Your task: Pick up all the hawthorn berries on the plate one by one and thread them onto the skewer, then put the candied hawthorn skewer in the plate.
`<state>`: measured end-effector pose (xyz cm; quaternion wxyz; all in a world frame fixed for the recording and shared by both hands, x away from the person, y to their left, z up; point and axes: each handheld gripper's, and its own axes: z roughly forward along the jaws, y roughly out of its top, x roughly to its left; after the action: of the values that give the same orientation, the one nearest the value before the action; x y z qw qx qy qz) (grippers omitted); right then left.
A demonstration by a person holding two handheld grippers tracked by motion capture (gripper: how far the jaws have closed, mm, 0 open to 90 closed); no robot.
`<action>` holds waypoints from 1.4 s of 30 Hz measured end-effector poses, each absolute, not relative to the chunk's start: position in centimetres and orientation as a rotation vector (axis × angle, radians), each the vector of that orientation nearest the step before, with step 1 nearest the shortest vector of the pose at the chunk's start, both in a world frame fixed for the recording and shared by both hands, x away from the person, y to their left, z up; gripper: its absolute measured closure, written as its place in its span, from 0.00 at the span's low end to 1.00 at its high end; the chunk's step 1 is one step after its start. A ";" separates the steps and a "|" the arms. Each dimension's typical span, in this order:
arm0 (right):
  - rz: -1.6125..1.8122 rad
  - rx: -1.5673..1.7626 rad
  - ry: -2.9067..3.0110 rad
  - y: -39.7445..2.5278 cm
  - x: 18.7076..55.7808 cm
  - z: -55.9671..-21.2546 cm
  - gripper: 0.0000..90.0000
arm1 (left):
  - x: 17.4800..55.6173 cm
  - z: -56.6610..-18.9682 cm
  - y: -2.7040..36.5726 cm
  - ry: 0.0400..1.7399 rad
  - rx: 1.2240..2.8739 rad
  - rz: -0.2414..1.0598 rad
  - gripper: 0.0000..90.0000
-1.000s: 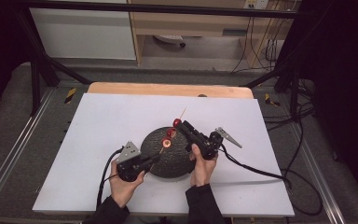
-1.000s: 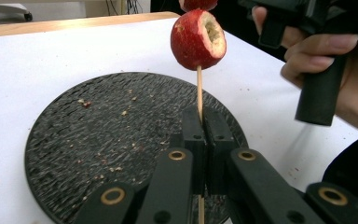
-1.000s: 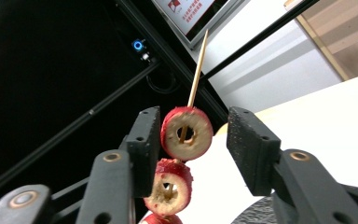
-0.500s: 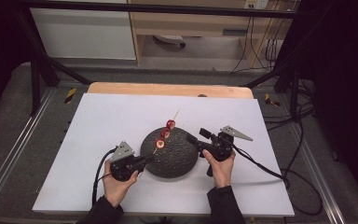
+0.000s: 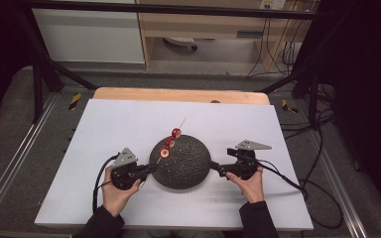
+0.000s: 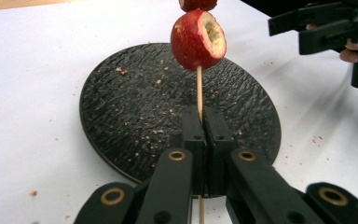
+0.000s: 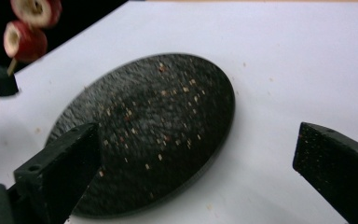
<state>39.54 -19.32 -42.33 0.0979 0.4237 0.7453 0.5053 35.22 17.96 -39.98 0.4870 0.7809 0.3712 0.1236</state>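
We see the left gripper [image 6: 199, 140] with its jaws pressed together on a thin wooden skewer [image 6: 198, 91], pinching it low on the stick, so that the red fruit pieces [image 6: 198, 39] threaded on it hang above the near-left part of the round black plate [image 5: 183, 166]. The right gripper [image 5: 217, 170] sits just beside the plate's right edge, jaws spread wide and holding nothing.
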 end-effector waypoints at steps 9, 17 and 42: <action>1.418 1.187 2.285 -22.0 37.8 -43.1 0.01 | 36.3 -39.4 17.9 0.914 1.979 0.310 0.99; 1.294 1.139 2.387 -24.3 36.3 -45.0 0.01 | 37.9 -39.3 17.3 0.932 2.024 0.291 0.99; 1.251 1.162 2.377 -26.0 35.4 -45.6 0.01 | 39.4 -40.4 13.8 0.934 2.238 0.230 0.98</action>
<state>35.36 -26.02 -45.62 0.1072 0.3949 0.8075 0.4248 39.40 13.79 -40.36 0.3456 0.8621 0.3598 0.0885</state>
